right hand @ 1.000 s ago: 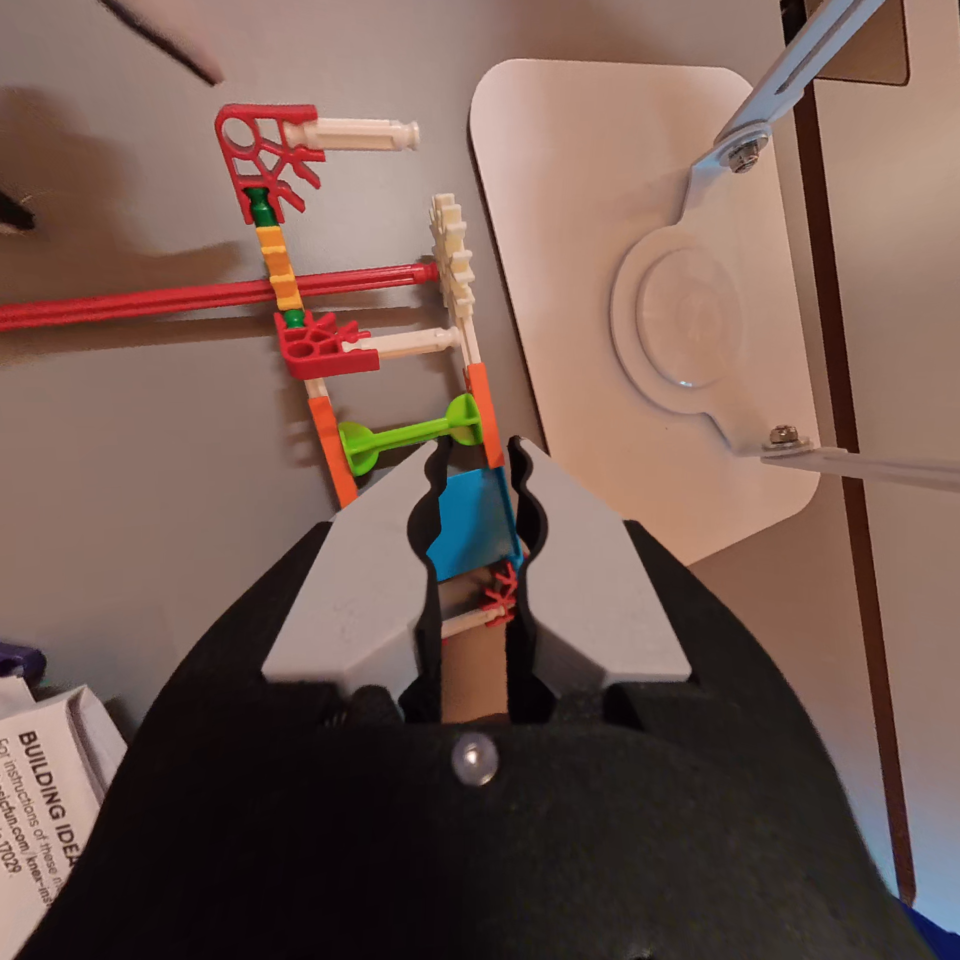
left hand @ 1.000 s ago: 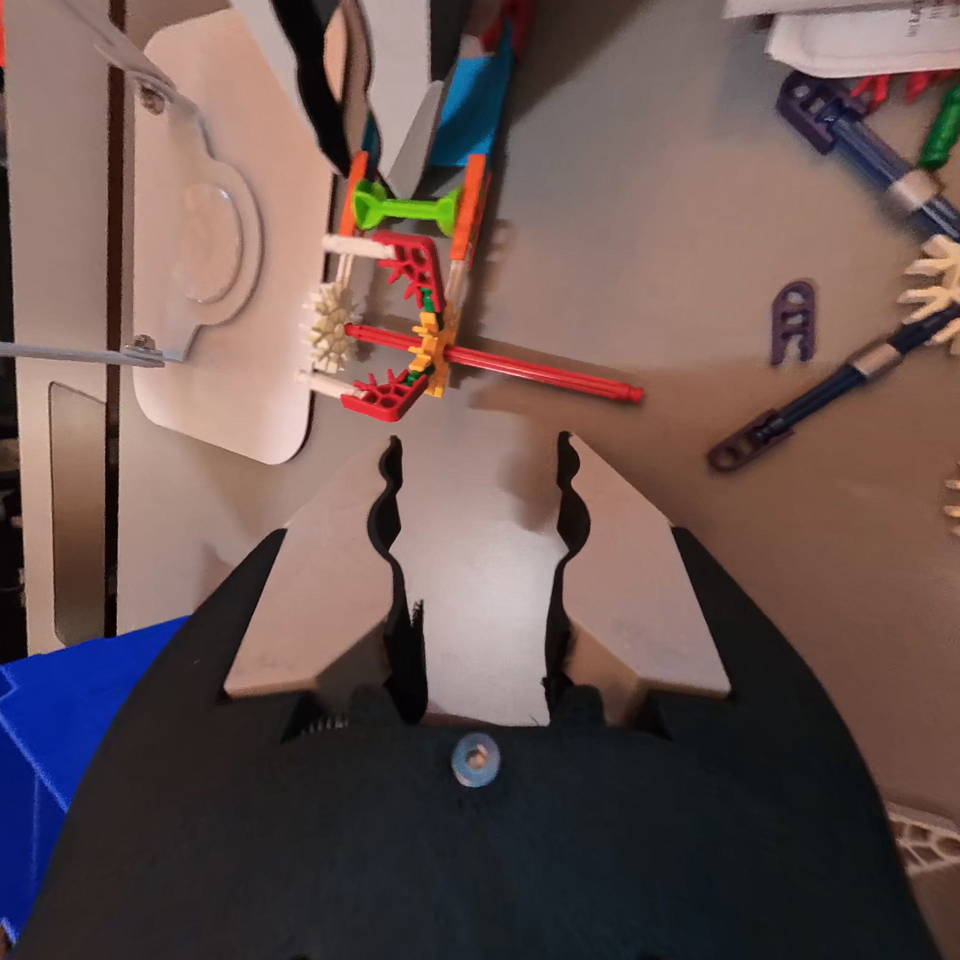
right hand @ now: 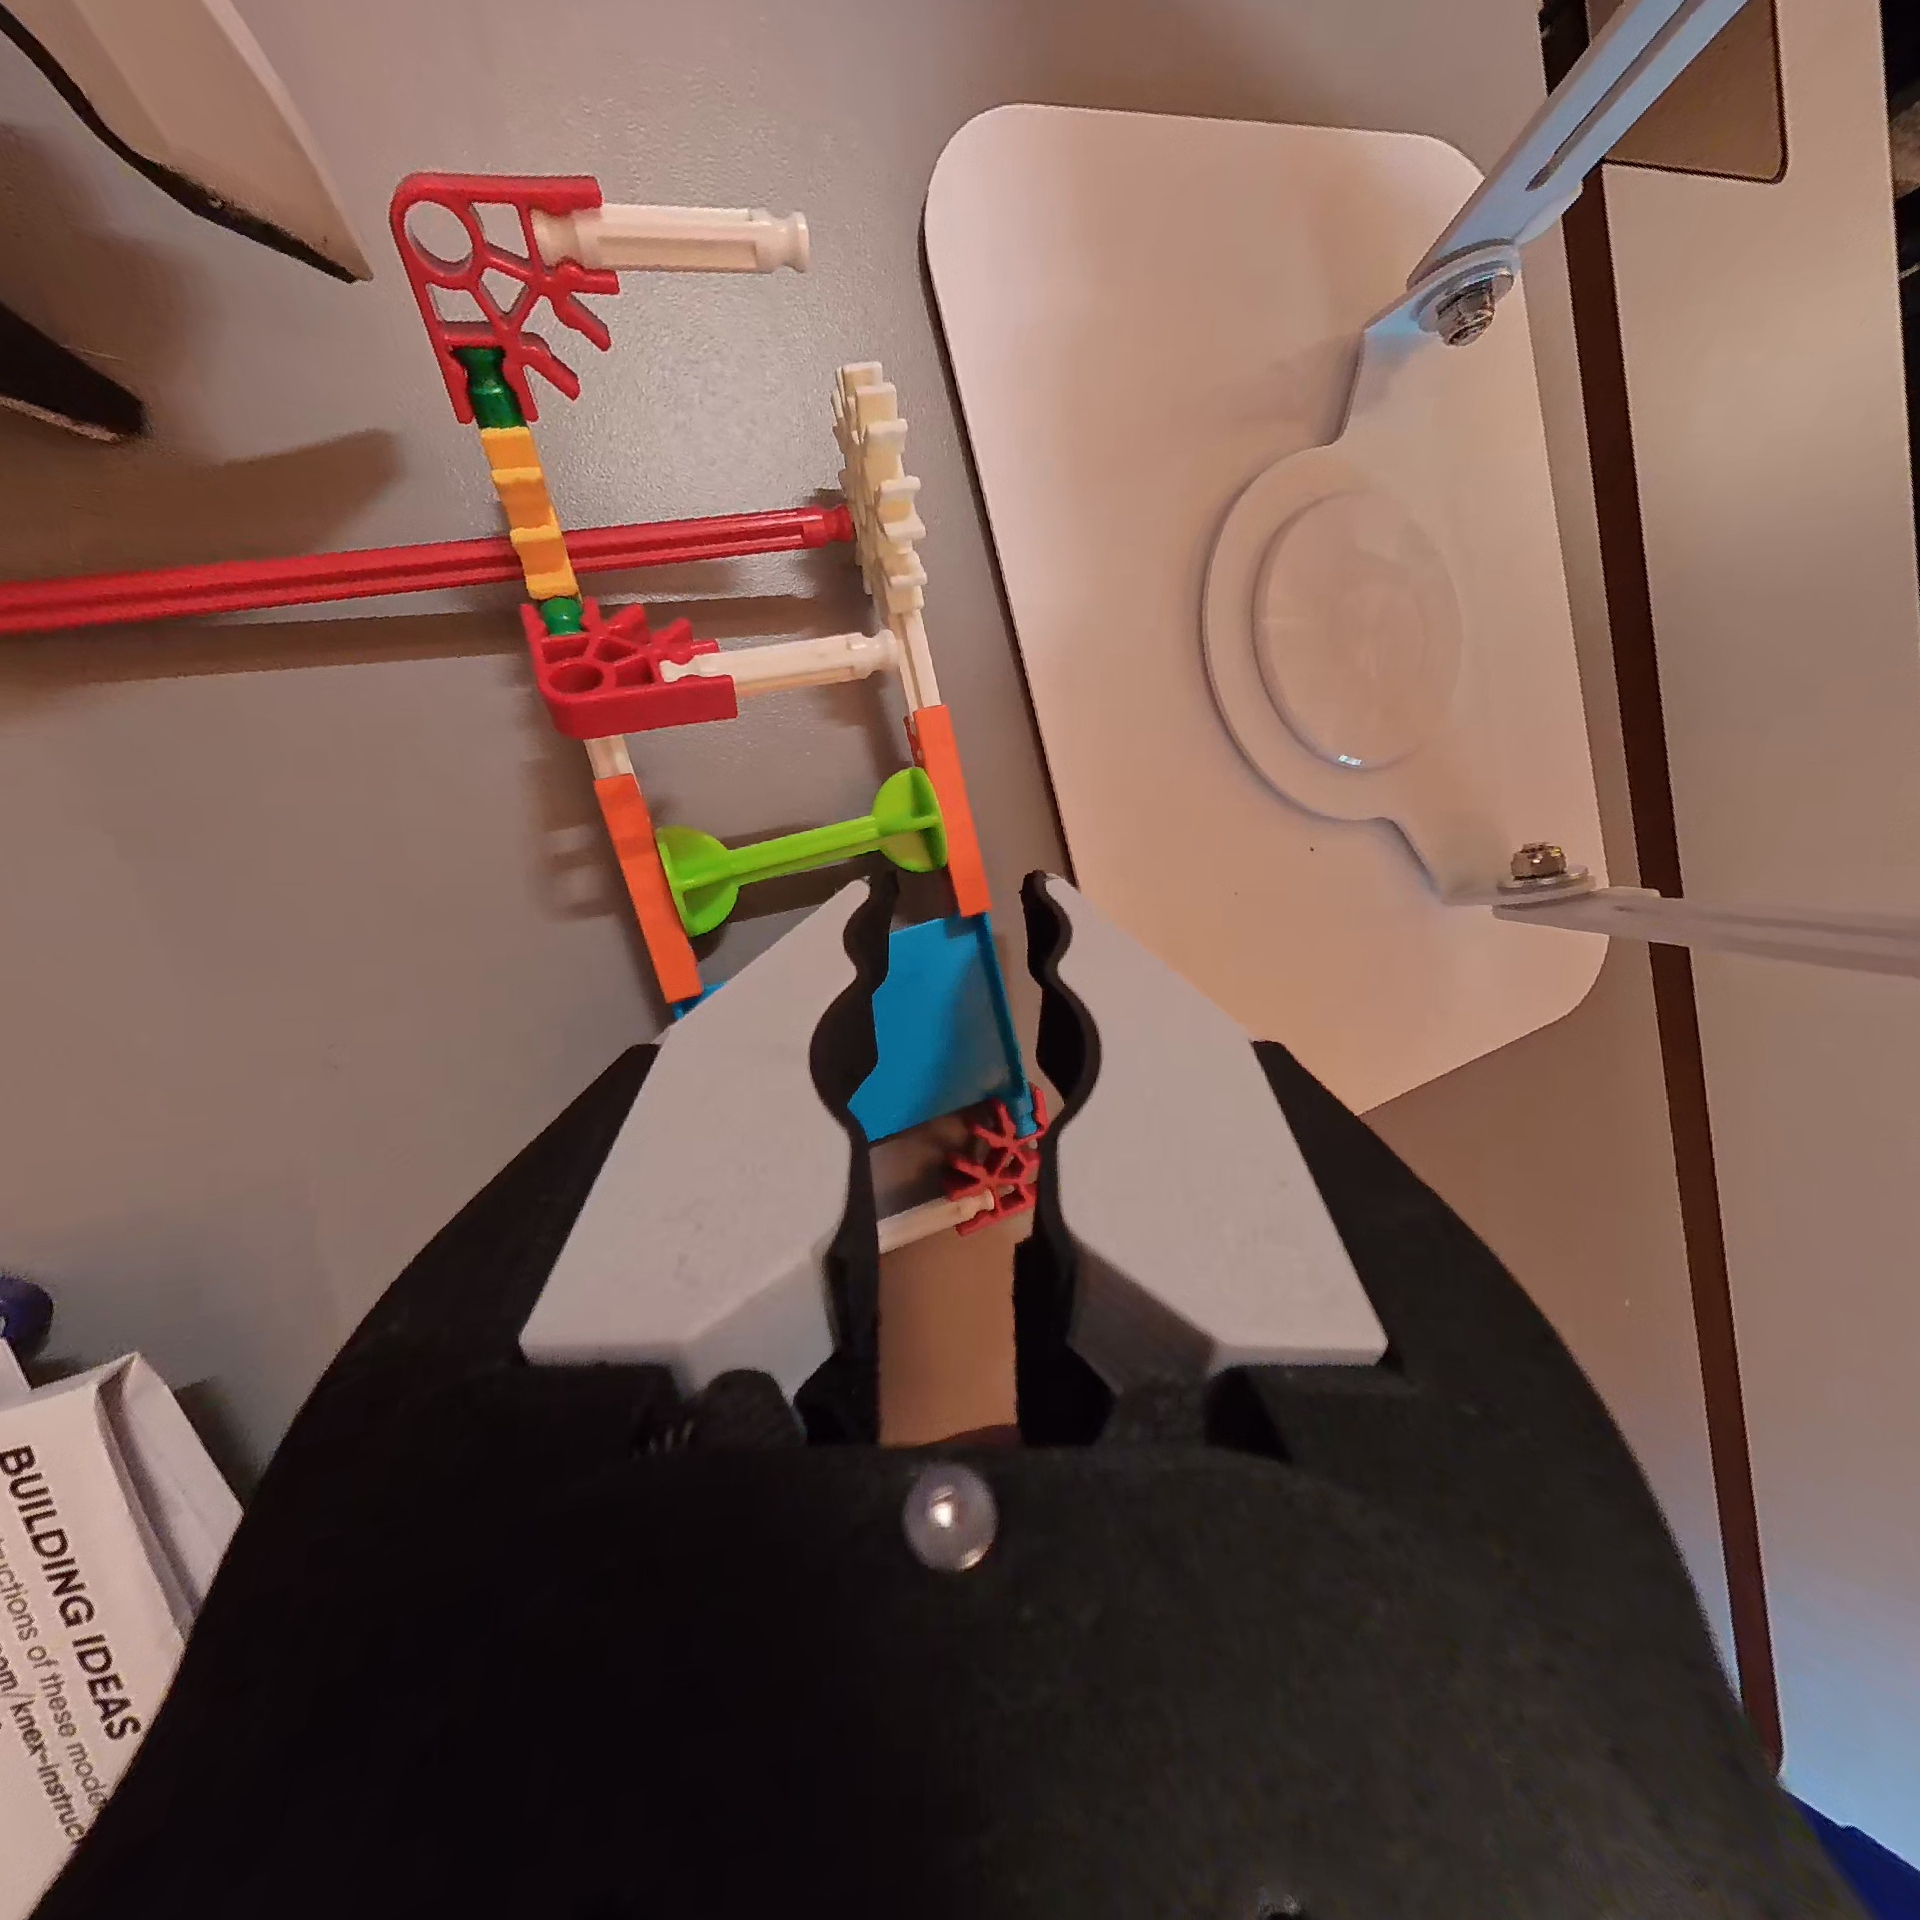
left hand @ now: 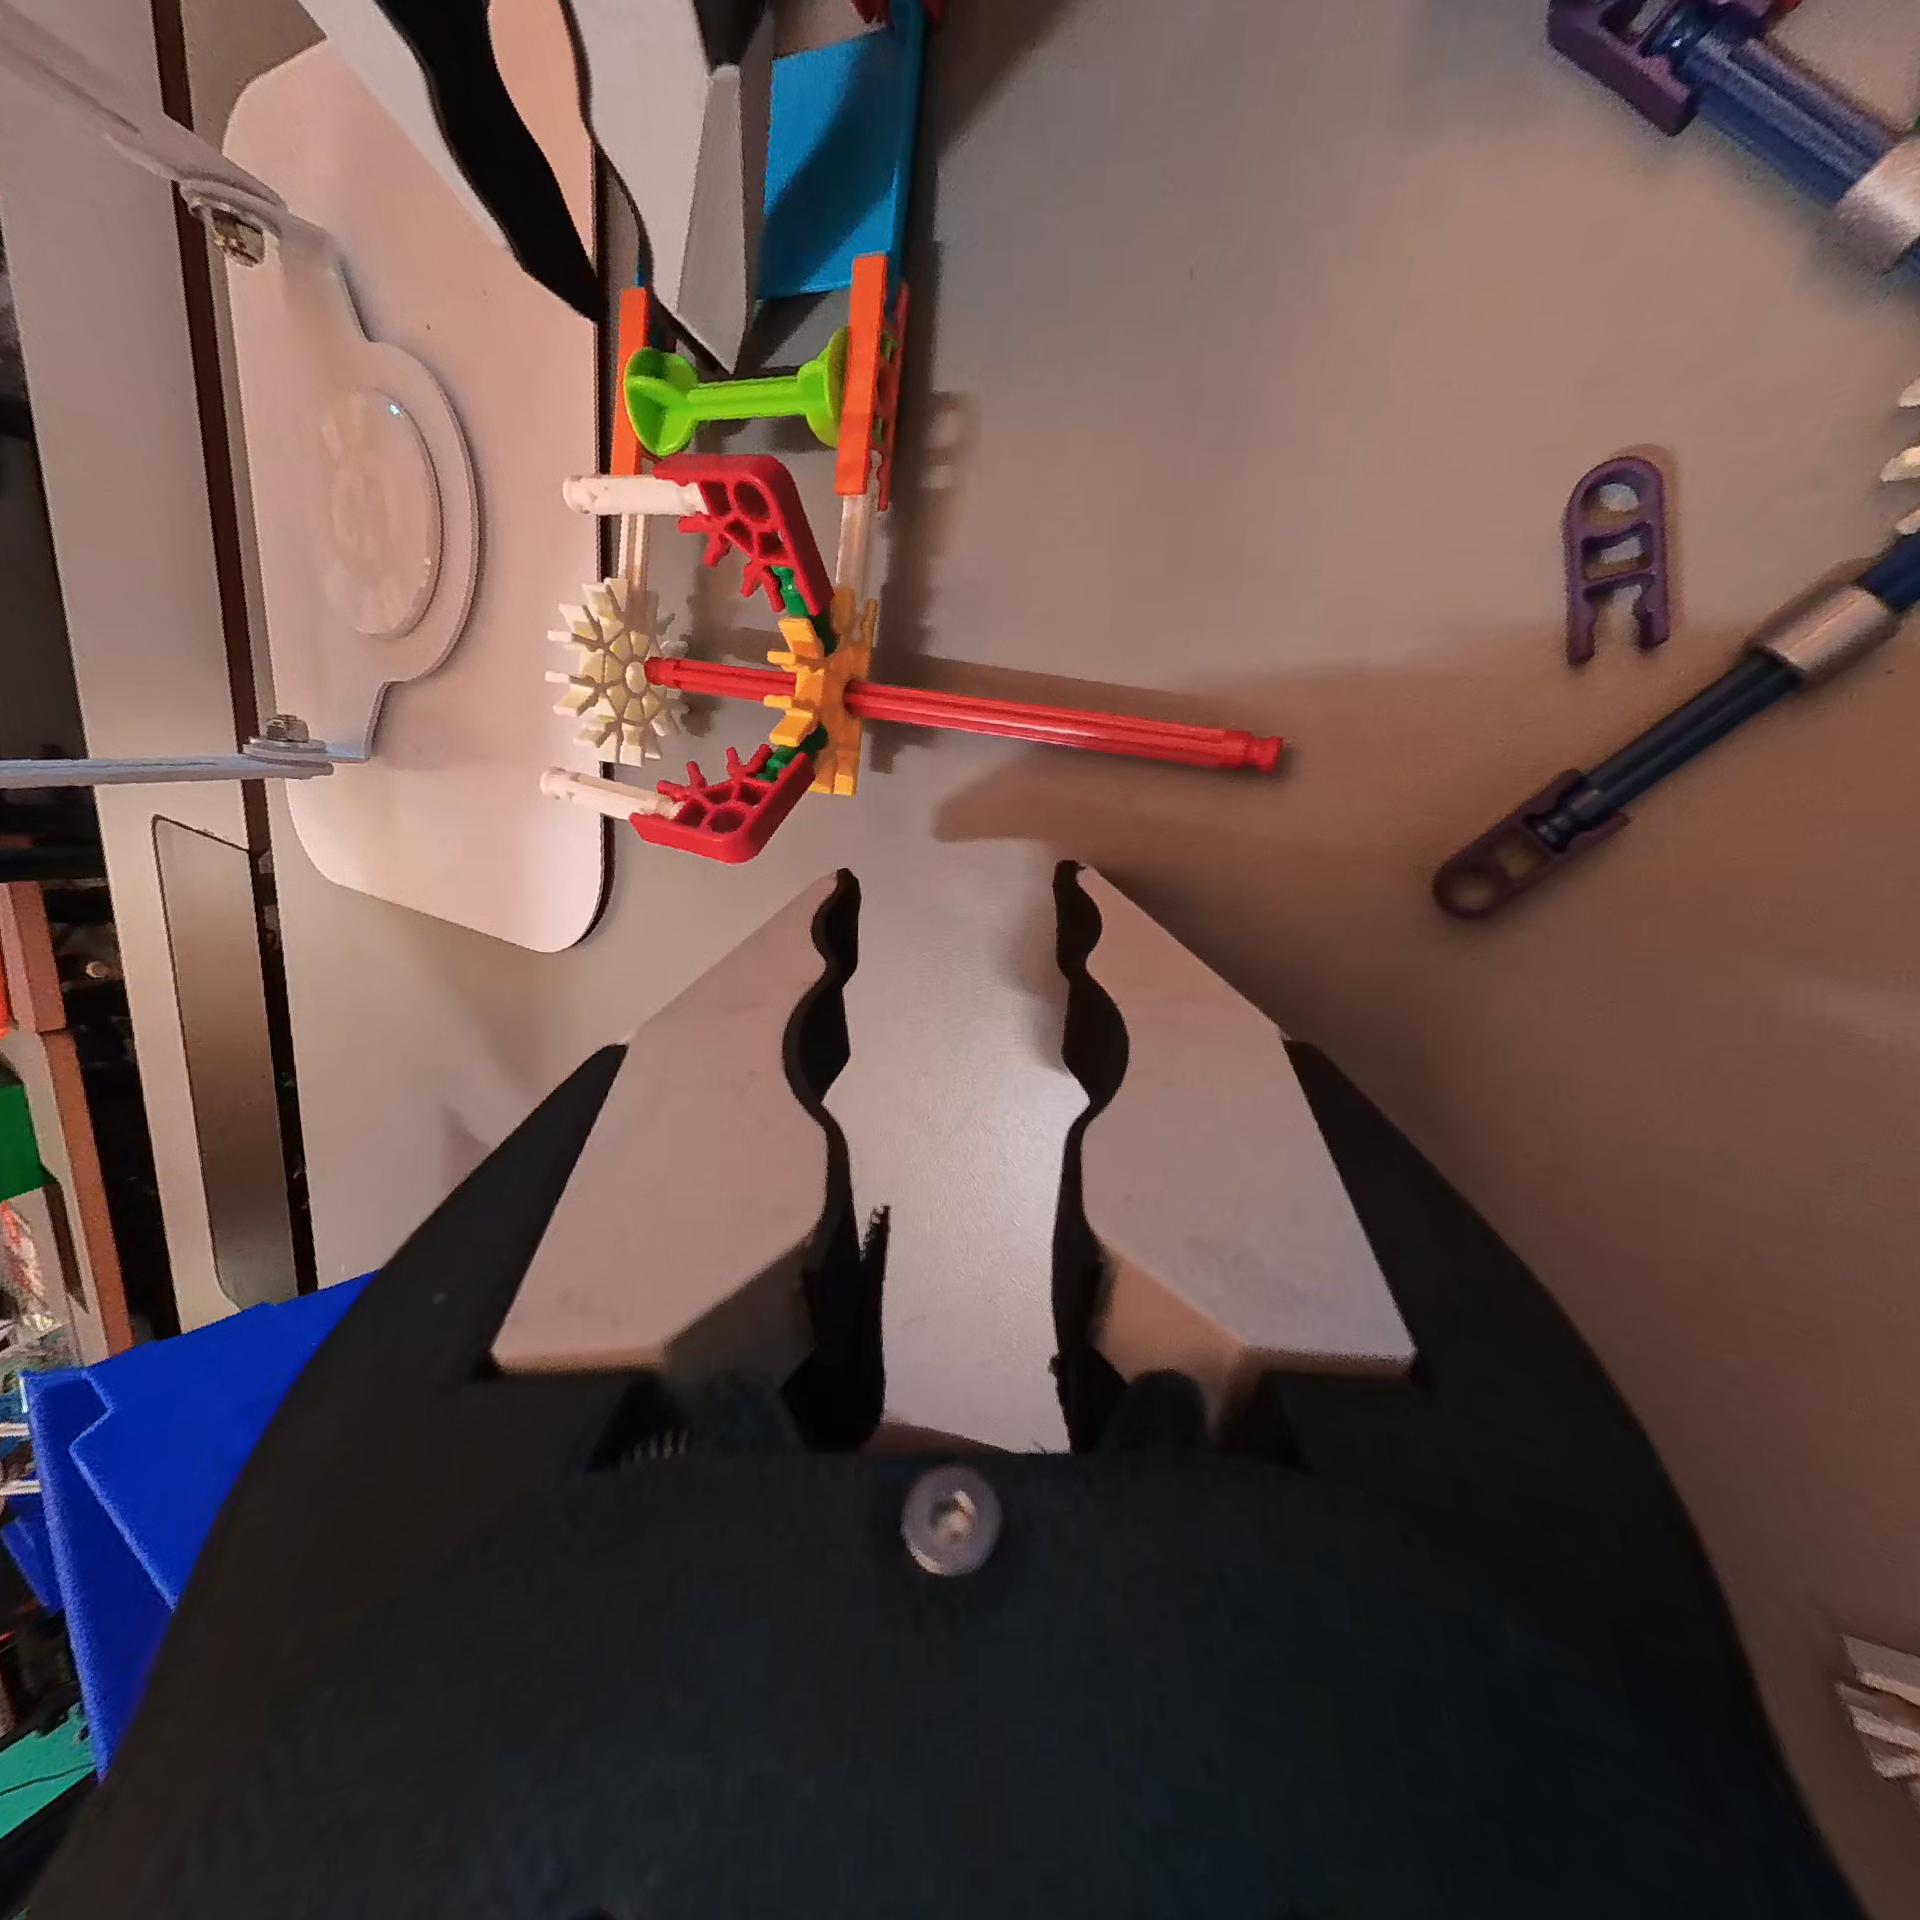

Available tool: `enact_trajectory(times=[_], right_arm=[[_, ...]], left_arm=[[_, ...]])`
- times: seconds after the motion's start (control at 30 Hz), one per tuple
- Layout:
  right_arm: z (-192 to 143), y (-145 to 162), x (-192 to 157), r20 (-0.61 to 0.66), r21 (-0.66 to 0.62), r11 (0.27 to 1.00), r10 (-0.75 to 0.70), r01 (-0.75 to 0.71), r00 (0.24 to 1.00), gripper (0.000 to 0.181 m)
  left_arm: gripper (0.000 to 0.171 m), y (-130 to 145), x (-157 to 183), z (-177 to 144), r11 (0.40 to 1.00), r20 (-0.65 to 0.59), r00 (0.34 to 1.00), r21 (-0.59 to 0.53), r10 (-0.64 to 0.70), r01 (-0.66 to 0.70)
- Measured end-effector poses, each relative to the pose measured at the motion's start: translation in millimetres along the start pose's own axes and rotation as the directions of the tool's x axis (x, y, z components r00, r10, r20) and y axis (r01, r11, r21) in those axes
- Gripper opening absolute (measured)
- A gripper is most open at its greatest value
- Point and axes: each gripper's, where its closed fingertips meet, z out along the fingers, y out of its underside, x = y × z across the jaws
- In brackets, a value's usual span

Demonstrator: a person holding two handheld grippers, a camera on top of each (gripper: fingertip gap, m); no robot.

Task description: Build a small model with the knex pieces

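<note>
The right claw (right hand: 951, 899) pinches the multicoloured plastic rod-and-connector toy frame (right hand: 717, 665); the left claw (left hand: 954, 883) hangs spread over the grey bench (left hand: 1299, 436)

Grey matte bench (left hand: 1351, 364) under warm light that casts soft brownish shadows. A white rounded panel (right hand: 1195, 343) lies on it, carrying a clear plate with a round lens-like dome (right hand: 1351, 634) bolted to slotted metal arms (right hand: 1538, 135). Past the bench edge, a dark gap (left hand: 213, 416), a blue bin (left hand: 156, 1455) and cluttered shelving, blurred, at far left
</note>
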Motion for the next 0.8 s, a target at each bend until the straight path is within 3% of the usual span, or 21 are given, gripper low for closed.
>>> enact_trajectory(times=[0.8], right_arm=[[1.8, 2.8, -1.4, 0.007, -0.007, 1.0, -0.007, 0.007, 1.0, 0.023]], left_arm=[[0.026, 0.5, -1.1, 3.6, 1.0, 0.001, 1.0, 0.002, -0.002, 0.002]])
